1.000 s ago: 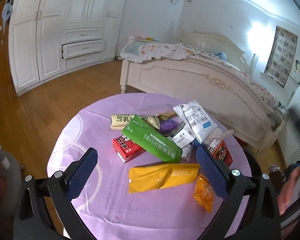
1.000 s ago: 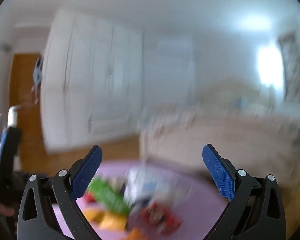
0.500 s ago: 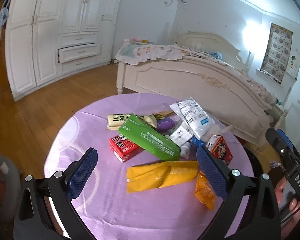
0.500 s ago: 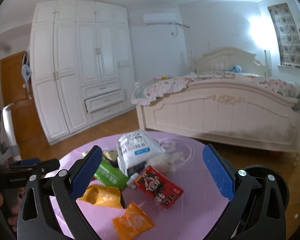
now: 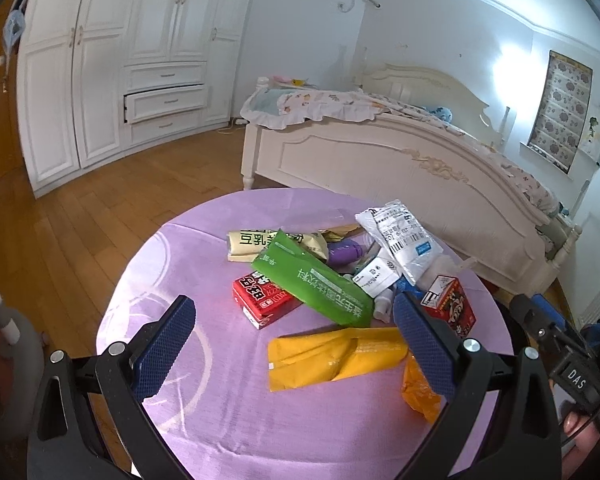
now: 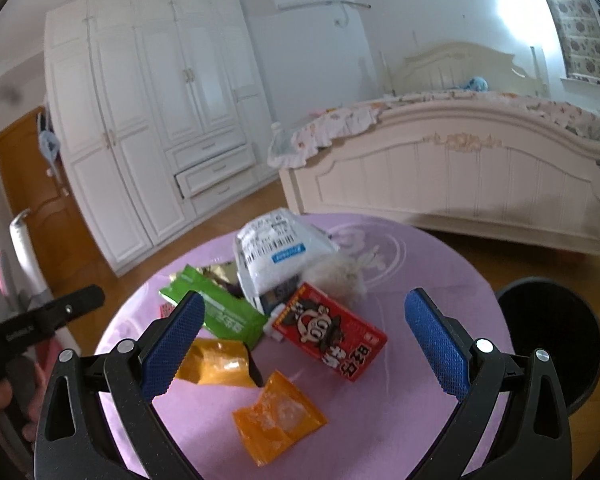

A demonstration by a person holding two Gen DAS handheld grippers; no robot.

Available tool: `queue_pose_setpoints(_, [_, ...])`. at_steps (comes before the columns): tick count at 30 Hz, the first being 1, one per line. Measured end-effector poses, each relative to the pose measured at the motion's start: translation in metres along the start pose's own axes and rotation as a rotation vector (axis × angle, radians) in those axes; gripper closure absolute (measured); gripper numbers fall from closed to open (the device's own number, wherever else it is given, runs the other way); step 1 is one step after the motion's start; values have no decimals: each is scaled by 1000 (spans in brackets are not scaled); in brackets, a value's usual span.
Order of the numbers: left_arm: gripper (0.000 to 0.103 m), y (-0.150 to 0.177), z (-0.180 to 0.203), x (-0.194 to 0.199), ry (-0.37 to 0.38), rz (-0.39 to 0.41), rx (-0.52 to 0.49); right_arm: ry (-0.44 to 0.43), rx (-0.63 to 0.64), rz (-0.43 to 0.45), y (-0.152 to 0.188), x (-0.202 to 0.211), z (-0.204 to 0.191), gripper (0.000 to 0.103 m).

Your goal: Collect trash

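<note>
Both grippers, left gripper (image 5: 294, 338) and right gripper (image 6: 304, 338), are hovering wide open, empty, over the wrappers (image 5: 334, 358), lining up a first pick for the bin (image 6: 552, 344).

A round table (image 5: 188, 264) covered by a lilac cloth carries a loose heap of packaging near its middle. Directly on the cloth lie a yellow pouch (image 5: 332, 354), a small orange sachet (image 6: 278, 420), two red cartons (image 5: 262, 300) (image 6: 330, 332), a cream packet (image 5: 252, 243) and a tuft of white fluff (image 6: 342, 276). A green packet (image 5: 312, 284) and a white mailer bag (image 5: 404, 240) rest partly on other pieces.
</note>
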State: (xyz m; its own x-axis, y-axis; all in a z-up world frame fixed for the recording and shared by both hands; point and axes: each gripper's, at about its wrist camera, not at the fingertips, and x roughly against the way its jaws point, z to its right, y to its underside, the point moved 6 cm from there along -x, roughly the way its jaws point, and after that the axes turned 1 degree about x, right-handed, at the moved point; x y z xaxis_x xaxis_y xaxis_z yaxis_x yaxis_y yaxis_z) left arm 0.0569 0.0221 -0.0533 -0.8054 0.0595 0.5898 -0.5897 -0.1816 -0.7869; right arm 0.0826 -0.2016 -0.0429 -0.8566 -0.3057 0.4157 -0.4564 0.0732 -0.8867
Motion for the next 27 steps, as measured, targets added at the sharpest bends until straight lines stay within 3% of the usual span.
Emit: queue_pose_setpoints(27, [5, 1, 0, -3, -18, -15, -11, -37, 6, -36, 13, -10, -4, 5])
